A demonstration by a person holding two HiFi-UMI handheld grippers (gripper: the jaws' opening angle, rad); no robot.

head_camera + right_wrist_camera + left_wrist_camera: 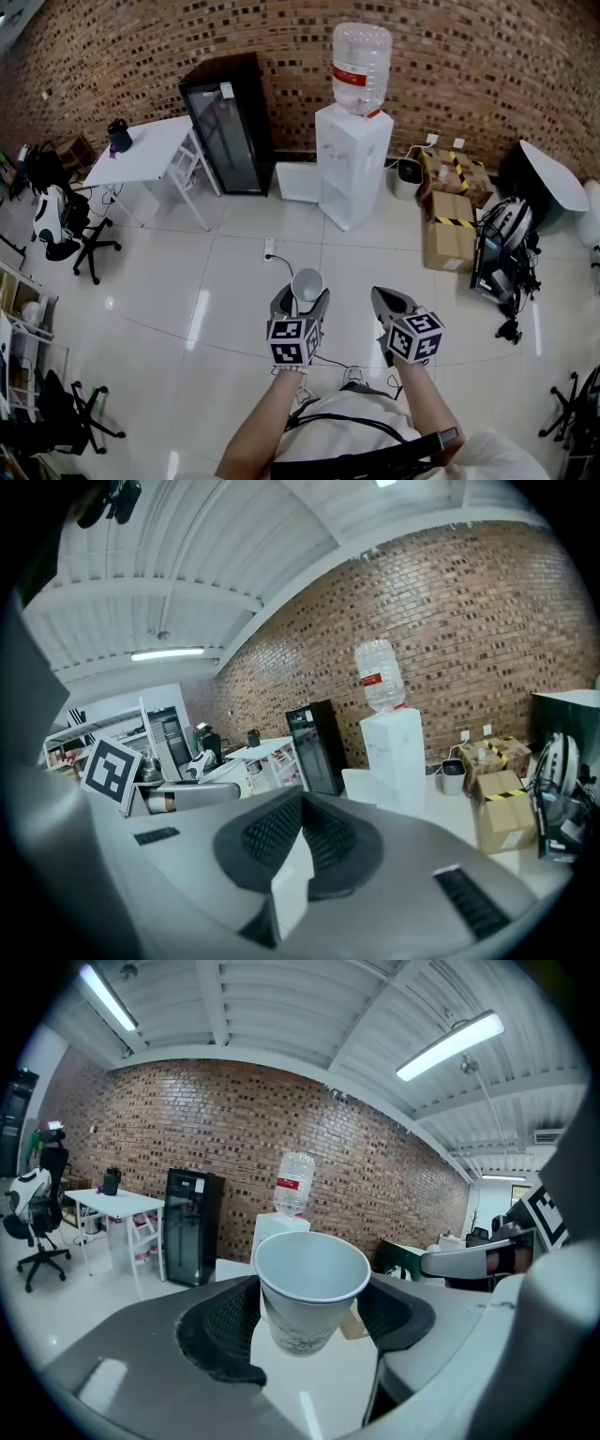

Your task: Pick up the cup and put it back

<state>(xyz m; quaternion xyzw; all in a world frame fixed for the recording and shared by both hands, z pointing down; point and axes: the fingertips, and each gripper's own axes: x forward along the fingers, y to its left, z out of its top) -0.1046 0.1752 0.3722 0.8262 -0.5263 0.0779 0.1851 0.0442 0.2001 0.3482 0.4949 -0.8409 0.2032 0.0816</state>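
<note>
Brick wall [141,47] ahead, white tiled floor [187,281] below: left gripper [302,298] pinches an upright, empty white paper cup [309,1283], faint grey print near its base; right gripper [300,834] pressed together.

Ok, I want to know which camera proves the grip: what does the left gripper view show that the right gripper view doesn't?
Only the left gripper view: a white paper cup, upright, clamped between the left gripper's pads. Only the right gripper view: the right gripper's jaws closed together, nothing between them. Both: the brick wall, the water dispenser with its bottle, the black glass-door fridge and the white table.
</note>
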